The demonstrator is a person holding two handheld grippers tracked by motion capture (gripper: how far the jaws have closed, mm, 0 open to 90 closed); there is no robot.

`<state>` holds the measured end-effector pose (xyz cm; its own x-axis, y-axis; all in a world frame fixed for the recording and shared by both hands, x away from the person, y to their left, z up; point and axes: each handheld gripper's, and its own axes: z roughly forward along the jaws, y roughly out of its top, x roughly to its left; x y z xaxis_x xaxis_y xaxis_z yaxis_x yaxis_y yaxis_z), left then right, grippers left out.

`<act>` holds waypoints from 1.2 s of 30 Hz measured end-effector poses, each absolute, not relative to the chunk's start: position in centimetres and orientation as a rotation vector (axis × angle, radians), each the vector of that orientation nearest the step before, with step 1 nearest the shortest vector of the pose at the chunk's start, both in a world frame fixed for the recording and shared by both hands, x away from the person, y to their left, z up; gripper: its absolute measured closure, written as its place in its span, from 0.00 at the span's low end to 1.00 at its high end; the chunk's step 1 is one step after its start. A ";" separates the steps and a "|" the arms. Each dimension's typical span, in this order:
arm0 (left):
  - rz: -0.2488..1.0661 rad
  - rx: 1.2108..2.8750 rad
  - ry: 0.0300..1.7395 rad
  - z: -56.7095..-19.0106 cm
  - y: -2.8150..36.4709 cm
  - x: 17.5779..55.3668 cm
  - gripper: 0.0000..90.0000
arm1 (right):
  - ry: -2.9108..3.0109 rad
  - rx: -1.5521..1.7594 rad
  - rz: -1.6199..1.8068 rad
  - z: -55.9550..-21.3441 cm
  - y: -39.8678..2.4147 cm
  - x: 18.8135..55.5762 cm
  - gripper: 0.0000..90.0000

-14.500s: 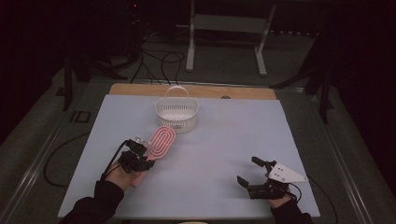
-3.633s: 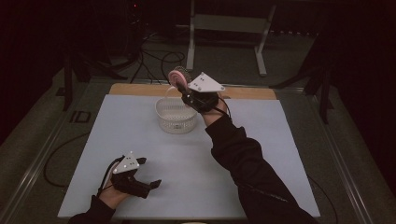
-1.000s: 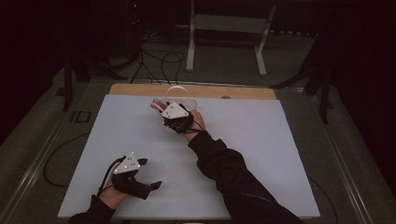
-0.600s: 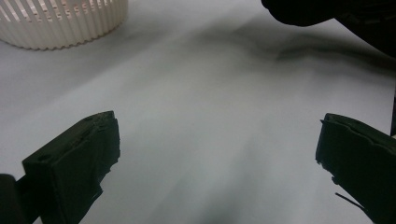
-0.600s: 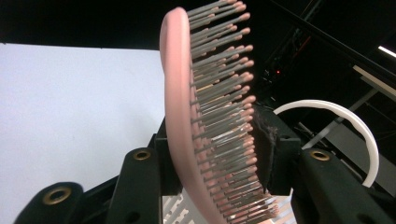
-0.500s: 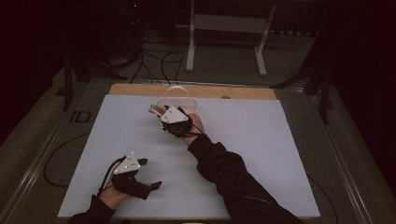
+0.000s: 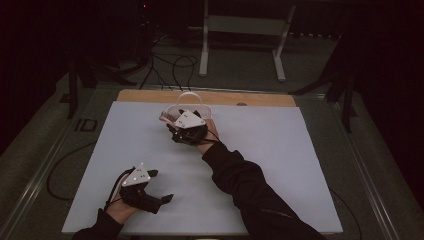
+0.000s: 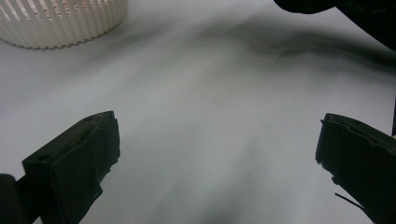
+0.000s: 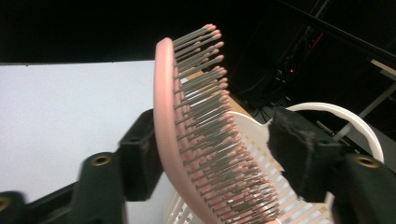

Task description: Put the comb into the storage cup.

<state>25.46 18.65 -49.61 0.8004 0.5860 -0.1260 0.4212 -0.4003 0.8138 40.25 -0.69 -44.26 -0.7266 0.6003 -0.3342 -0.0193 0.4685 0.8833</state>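
Dim room around pale table [image 7: 280, 165], pink brush [image 9: 187, 135] with grey pink-tipped bristles above white slatted basket [image 9: 299, 186], right gripper [image 7: 176, 131] clamped on brush, left gripper [image 7: 161, 187] wide open, empty, well nearer than basket

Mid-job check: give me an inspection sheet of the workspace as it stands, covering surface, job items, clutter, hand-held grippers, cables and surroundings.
Surface: pale table mat on a wooden table, bare around the items.
Job's things: pink hairbrush, bristles exposed, over the white slatted basket; the basket's handle stands up at the mat's far edge.
Clutter: nothing seen.
Grippers: right hand-held gripper over the basket with the brush between its jaws, one jaw against the brush's back, a gap at the other; left hand-held gripper open and empty near the front left.
Cables: black cables on the floor beyond the table; one trails left of it.
Surroundings: dark room, metal stand behind.
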 end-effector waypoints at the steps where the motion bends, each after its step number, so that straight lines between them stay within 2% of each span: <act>1: 0.222 2.050 0.746 -49.6 18.6 25.5 0.00 | 2.097 0.481 1.274 -44.2 -0.7 40.3 0.34; 3: 0.223 2.050 0.747 -49.6 18.6 25.5 0.00 | 2.114 0.483 1.266 -44.1 -0.7 40.3 0.26; 5: 0.223 2.052 0.745 -49.6 18.6 25.5 0.00 | 2.126 0.484 1.271 -44.1 -0.8 40.3 0.23; 6: 0.223 2.051 0.746 -49.6 18.6 25.5 0.00 | 2.144 0.487 1.260 -44.1 -0.8 40.3 0.17; 12: 0.227 2.053 0.744 -49.6 18.6 25.5 0.00 | 2.178 0.540 1.272 -43.7 -1.1 40.5 0.10; 36: 0.232 2.053 0.747 -49.6 18.5 25.4 0.00 | 2.280 0.662 1.339 -42.5 -4.6 41.1 0.09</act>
<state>25.43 18.52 -49.64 0.7989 0.5896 -0.1188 0.4181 -0.4024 0.8144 41.08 -4.56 -42.46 -0.8020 0.5872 -0.1095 0.1905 0.4251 0.8849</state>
